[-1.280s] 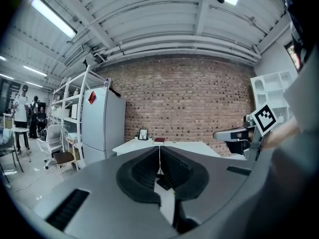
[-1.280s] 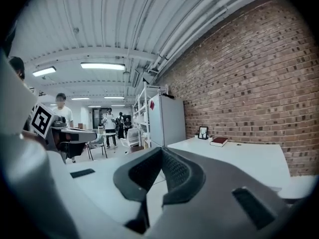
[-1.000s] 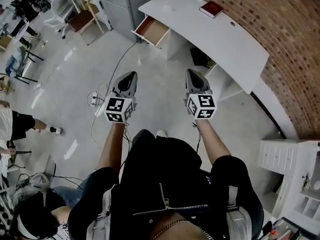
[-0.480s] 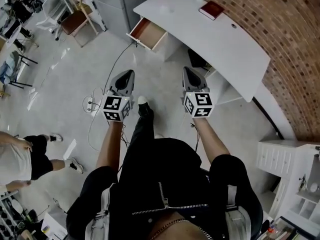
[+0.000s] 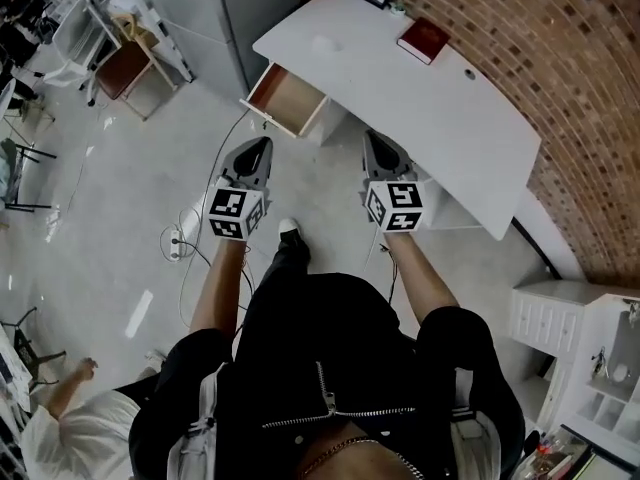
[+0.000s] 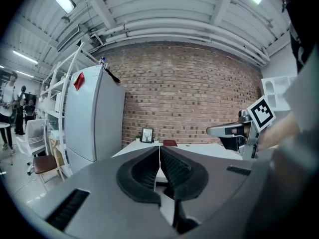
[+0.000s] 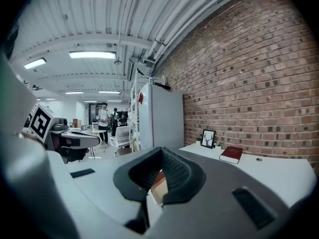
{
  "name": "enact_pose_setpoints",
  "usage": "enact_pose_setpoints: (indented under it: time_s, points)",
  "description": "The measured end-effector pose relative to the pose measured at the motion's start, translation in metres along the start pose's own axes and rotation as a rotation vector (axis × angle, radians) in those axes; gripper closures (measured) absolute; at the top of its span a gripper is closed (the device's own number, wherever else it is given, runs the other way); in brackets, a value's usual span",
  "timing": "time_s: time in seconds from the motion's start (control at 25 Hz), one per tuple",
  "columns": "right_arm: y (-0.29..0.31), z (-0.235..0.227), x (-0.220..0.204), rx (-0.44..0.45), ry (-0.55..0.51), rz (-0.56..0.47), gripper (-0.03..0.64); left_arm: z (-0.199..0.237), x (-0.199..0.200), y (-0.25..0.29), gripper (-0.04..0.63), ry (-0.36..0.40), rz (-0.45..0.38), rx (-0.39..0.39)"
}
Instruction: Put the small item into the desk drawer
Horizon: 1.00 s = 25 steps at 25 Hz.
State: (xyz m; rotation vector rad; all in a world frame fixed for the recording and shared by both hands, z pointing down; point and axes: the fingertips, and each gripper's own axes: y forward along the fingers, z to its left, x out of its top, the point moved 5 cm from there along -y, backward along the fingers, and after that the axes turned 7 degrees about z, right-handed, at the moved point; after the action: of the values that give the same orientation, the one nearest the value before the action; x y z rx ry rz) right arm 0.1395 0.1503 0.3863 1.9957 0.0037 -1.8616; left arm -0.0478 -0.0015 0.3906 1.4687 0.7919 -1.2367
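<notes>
Drawer [image 5: 285, 99], one only, is hanging open from the white desk [image 5: 450, 108], showing its brown wooden inside; your left gripper [image 5: 260, 148] and right gripper [image 5: 373, 140] are pressing jaws together, gripping nothing.

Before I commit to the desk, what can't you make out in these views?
Small item: head view, perhaps the faint pale spot on the desk, too small to identify.
Drawer: head view, its rear hidden under the desk; both gripper views, mostly blocked by their own shut jaws.
Space under the desk: head view, covered by the top.
</notes>
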Motion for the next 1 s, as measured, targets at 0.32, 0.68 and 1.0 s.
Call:
enact_pose_setpoints:
  time_s: [0.32, 0.68, 1.0]
  points:
    - [0.113, -0.007, 0.047, -0.040, 0.019, -0.017, 0.611, 0.092, 0.038, 0.082, 0.574, 0.043, 0.007, -0.072]
    - [0.153, -0.002, 0.052, -0.052, 0.003, 0.001, 0.611, 0.128, 0.044, 0.109, 0.574, 0.034, -0.010, -0.097]
    - [0.169, -0.012, 0.060, -0.049, -0.009, -0.012, 0.611, 0.139, 0.047, 0.127, 0.574, 0.017, -0.020, -0.087]
